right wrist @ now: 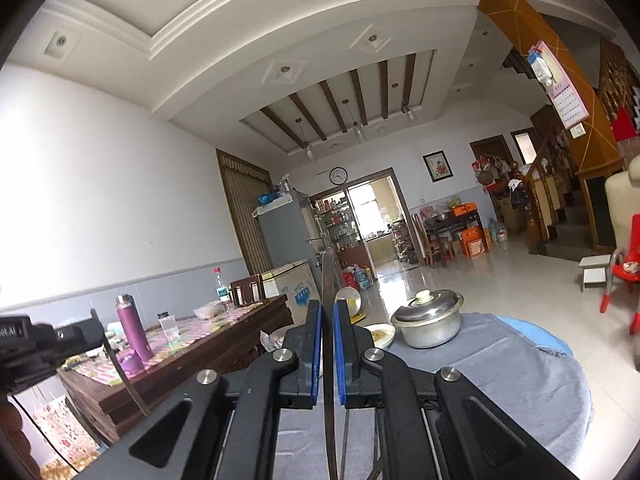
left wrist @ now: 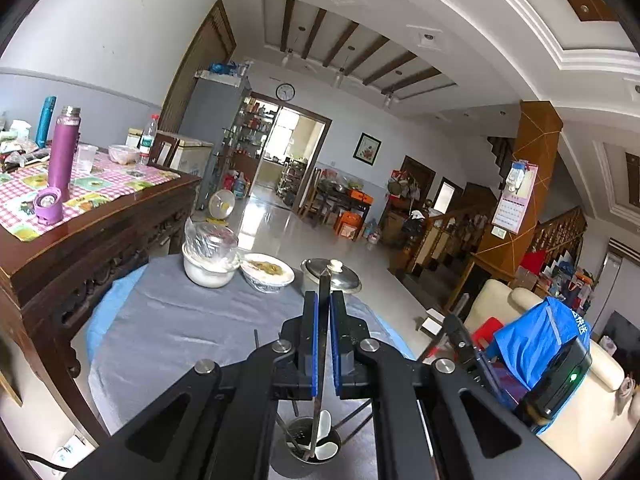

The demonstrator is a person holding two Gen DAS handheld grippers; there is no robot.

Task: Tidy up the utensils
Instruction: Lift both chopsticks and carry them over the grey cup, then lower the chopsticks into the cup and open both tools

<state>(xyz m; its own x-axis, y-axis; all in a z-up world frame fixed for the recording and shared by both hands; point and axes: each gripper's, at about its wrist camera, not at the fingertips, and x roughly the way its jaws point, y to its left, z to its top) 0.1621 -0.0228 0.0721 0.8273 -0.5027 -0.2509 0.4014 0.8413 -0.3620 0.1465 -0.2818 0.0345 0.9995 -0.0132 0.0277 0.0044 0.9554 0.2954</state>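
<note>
In left gripper (left wrist: 323, 312): metal utensil (left wrist: 322, 344) upright.

White walls, a glossy tiled floor (left wrist: 280, 224), a dark wooden sideboard (left wrist: 100, 236) at left, a far sunlit doorway (left wrist: 288, 148), a wall clock (left wrist: 285, 91).

Left gripper (left wrist: 323, 300): black arms, blue pads, round silver screws.
Right gripper (right wrist: 328, 308): the same black frame, blue pads, silver screws.
Right gripper housing (left wrist: 560, 380): black, green light, blue wrap.
</note>
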